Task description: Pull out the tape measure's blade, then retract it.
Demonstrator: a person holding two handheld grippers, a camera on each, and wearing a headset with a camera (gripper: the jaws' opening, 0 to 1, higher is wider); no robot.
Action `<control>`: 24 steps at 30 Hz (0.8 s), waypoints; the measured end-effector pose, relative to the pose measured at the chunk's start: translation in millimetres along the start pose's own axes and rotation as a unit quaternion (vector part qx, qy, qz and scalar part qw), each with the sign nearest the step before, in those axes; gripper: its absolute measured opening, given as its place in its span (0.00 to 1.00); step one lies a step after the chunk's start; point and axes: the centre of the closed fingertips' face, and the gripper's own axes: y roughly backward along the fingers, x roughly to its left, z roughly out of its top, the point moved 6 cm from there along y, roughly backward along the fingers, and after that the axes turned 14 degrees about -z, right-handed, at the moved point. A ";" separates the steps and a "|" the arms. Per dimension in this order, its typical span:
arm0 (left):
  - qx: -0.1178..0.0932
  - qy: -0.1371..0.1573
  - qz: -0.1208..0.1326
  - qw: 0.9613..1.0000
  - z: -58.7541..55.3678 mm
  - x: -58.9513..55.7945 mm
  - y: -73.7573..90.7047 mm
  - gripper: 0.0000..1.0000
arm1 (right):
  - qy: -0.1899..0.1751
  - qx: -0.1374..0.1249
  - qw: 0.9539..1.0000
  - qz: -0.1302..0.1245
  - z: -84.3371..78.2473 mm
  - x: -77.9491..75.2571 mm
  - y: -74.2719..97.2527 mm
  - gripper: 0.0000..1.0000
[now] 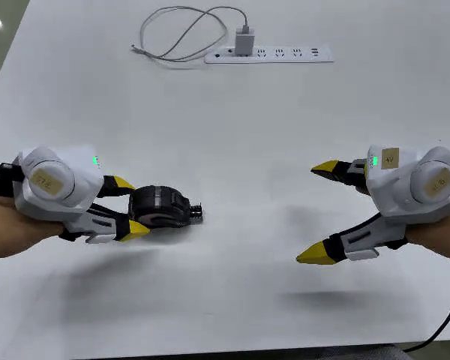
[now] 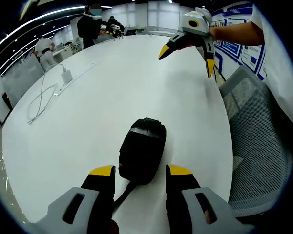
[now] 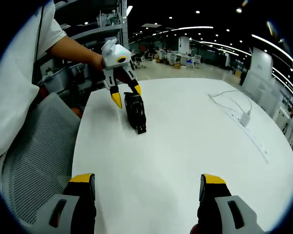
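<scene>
A black tape measure (image 1: 159, 206) lies on the white table (image 1: 232, 135) at the left, its blade tip pointing right and no blade drawn out. My left gripper (image 1: 131, 206) is shut on its rear end, one yellow-tipped jaw on each side; the left gripper view shows the case (image 2: 142, 148) squeezed between the tips of that gripper (image 2: 140, 170). My right gripper (image 1: 317, 212) hovers open at the right, well apart from the tape measure, jaws pointing left toward it. In the right gripper view the open right gripper (image 3: 147, 179) faces the tape measure (image 3: 136, 112) and the left gripper (image 3: 127, 96).
A white power strip (image 1: 270, 53) with a plugged-in charger (image 1: 244, 39) and a looped white cable (image 1: 180, 34) lies at the far edge. A grey mesh chair (image 2: 254, 146) stands at the near side. Bare tabletop lies between the grippers.
</scene>
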 end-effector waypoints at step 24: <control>0.031 -0.032 -0.014 0.999 -0.2 6.1 -11.9 0.27 | -0.003 -0.007 1.000 0.011 3.7 3.4 -15.6 0.85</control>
